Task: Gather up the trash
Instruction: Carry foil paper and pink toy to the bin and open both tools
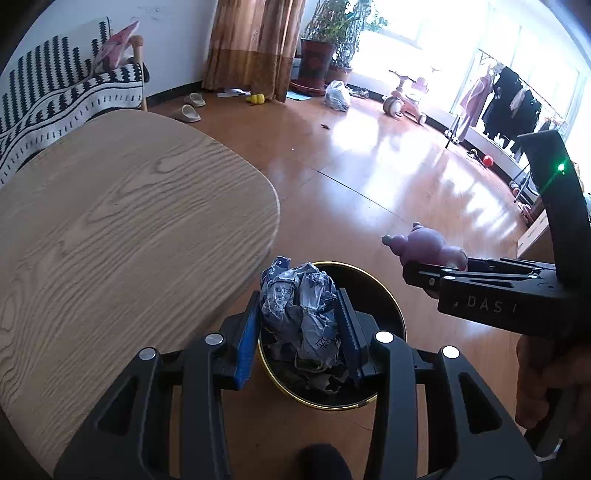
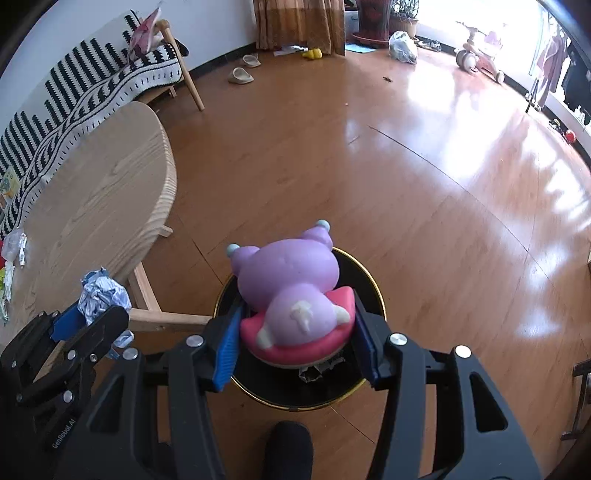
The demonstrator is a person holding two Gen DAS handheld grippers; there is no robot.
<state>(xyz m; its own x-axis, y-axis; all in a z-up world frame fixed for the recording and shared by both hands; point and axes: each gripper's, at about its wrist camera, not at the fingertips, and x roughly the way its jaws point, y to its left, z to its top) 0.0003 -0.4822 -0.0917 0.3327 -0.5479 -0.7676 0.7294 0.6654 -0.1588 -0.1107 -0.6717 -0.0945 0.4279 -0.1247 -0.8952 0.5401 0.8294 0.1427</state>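
A round wooden table is standing on the glossy wooden floor. Behind the table, a sofa is sitting under a black-and-white patterned throw, with a pink cushion leaning at its far end. Beyond the table, a pair of beige slippers is lying near brown curtains. Further from the table, potted plants, a plastic bag and a pink tricycle are standing by the bright window, and clothes are hanging on a rack.

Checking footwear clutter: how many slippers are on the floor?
2: one slipper and a second slipper lie on the floor near the striped sofa, before the curtain. Others may be hidden.
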